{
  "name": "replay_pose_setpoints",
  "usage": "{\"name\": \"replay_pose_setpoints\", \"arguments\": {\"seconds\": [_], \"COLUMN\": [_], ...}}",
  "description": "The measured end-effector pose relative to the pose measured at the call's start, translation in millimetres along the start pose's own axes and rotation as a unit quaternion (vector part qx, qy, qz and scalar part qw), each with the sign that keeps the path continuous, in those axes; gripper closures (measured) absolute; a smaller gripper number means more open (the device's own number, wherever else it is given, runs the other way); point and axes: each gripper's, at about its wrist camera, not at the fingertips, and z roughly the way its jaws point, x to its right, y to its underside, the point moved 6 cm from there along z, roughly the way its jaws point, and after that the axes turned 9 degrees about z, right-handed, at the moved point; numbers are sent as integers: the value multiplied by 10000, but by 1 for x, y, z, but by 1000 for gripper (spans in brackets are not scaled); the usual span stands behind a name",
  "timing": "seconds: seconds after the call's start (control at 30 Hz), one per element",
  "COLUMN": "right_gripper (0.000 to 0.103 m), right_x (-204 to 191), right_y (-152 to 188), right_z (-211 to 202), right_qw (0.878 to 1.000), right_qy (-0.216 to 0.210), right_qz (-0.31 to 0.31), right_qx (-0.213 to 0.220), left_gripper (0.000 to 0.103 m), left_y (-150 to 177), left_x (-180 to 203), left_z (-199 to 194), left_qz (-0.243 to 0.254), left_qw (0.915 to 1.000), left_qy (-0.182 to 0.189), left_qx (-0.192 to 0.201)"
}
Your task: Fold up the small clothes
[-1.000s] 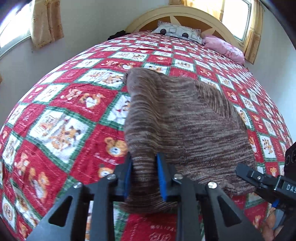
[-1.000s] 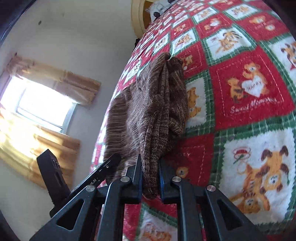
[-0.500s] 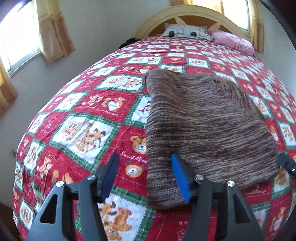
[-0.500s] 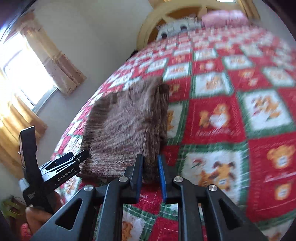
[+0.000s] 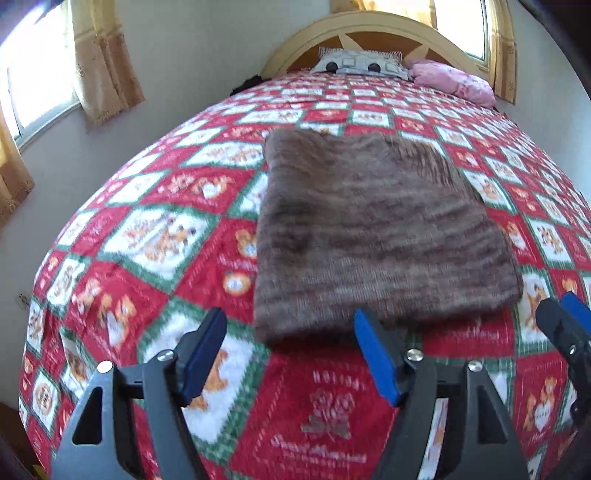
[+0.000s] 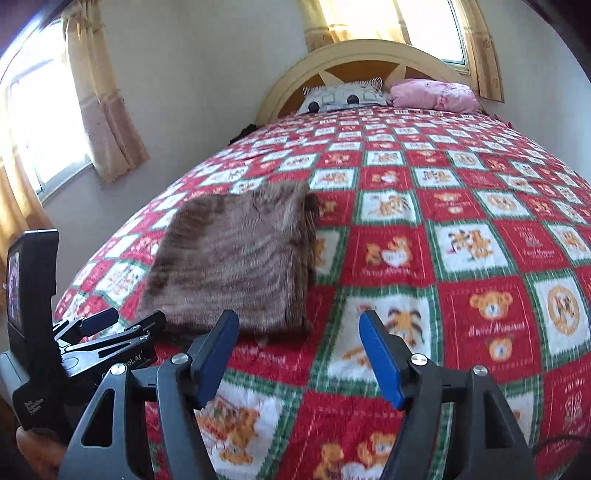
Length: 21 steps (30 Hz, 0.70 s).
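Observation:
A brown knitted garment (image 5: 373, 229) lies folded in a flat rectangle on the red, green and white patchwork bedspread (image 5: 155, 236). It also shows in the right wrist view (image 6: 236, 262). My left gripper (image 5: 291, 354) is open and empty, just short of the garment's near edge. My right gripper (image 6: 297, 354) is open and empty, near the garment's near right corner. The left gripper also shows at the left of the right wrist view (image 6: 107, 325). The right gripper's fingertips (image 5: 569, 325) show at the right edge of the left wrist view.
A grey patterned pillow (image 5: 360, 62) and a pink pillow (image 5: 454, 79) lie at the cream headboard (image 5: 369, 27). Curtained windows (image 6: 48, 122) stand on the left wall. The bed's left edge (image 5: 48, 266) drops off beside the wall.
Both grippers have opened, let go of the garment and pulled back from it. The garment has dropped flat onto the bedspread.

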Motion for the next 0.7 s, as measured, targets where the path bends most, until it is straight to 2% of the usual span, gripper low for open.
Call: {"name": "replay_pose_setpoints", "arguments": {"seconds": [0.1,0.2,0.23,0.3,0.37,0.47,0.6,0.7], "right_gripper": [34,34,34,34,34,34,34,34], "right_x": [2,1,0,-2,-5,-10,-19,-27], "right_y": [8,10,9,6,2,-4,-11,-17], "right_z": [-9,-28,-37,-55,-75,-107,-148,-179], "right_qw": [9997,9995,9992,9983,9966,9930,9868,9796], "right_qy": [213,261,281,316,349,387,334,251], "right_qz": [-63,-89,-109,-138,-167,-187,-225,-311], "right_qx": [-25,146,247,467,726,1099,1569,1968], "left_gripper": [29,28,28,19,7,0,0,0], "left_y": [10,16,17,15,10,4,-5,-8], "left_x": [7,12,13,13,9,4,-3,-10], "left_z": [-4,-18,-27,-47,-67,-102,-142,-162], "left_qz": [40,57,49,29,17,52,101,-34], "left_qw": [10000,9999,9999,9992,9973,9918,9832,9794], "left_qy": [53,97,62,49,14,-125,-225,-306], "left_qx": [-67,34,132,386,735,1269,1809,1997]}}
